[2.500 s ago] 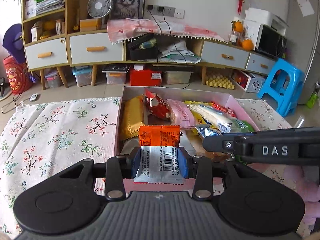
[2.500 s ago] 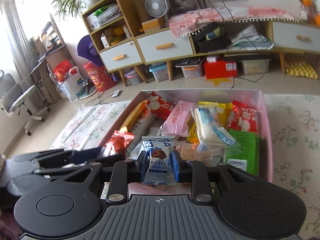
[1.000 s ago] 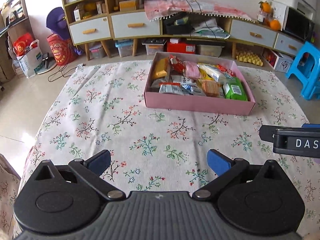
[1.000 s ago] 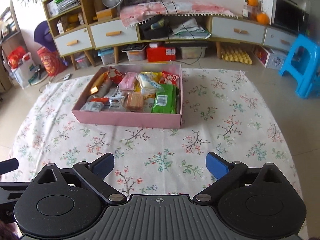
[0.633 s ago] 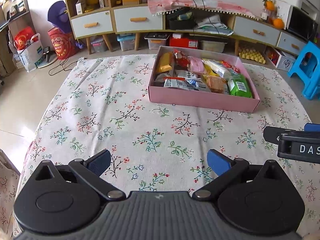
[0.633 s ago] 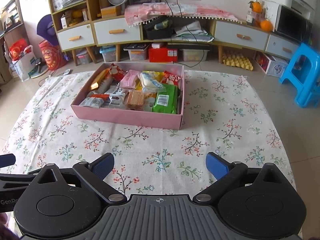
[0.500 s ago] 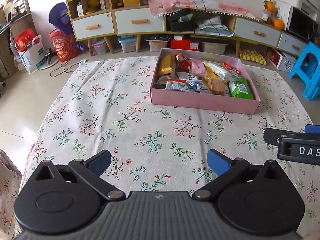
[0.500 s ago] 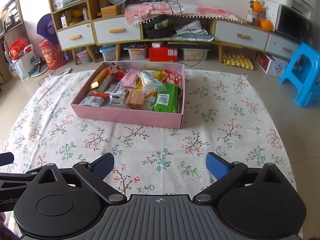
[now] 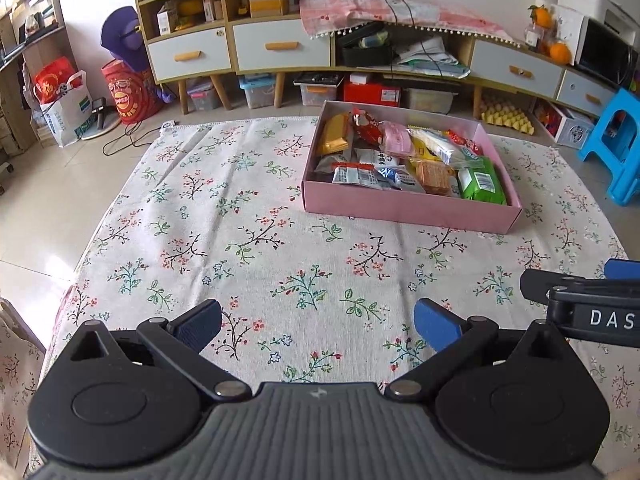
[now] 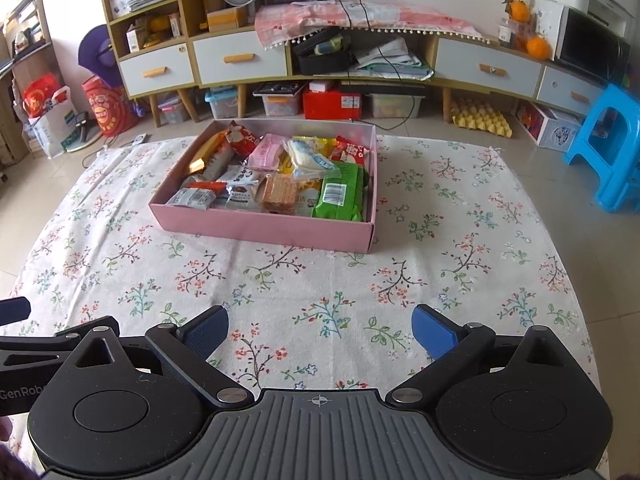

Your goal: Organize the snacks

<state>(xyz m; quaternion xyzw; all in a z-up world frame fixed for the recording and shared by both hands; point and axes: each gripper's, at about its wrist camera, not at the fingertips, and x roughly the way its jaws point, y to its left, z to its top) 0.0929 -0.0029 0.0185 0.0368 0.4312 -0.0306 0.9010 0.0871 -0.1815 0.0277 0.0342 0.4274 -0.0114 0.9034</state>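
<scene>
A pink box [image 9: 408,209] [image 10: 264,229] on the flowered cloth holds several snack packs. Among them are a green pack [image 9: 480,181] [image 10: 340,192], an orange-and-silver packet [image 9: 354,174] [image 10: 196,196] and a truffle chocolate pack [image 10: 242,194]. My left gripper [image 9: 318,324] is open over bare cloth, well in front of the box, nothing between its blue pads. My right gripper [image 10: 320,330] is open too and just as far back. Each gripper shows at the edge of the other's view.
The flowered cloth [image 9: 240,240] covers a round table with floor beyond its edges. A long sideboard with drawers [image 10: 240,56] runs along the back wall. A blue stool [image 10: 608,148] stands on the right, bags [image 9: 60,104] on the left.
Both grippers released their packs into the box, opened and drew far back from it. Over the last half second they barely shifted.
</scene>
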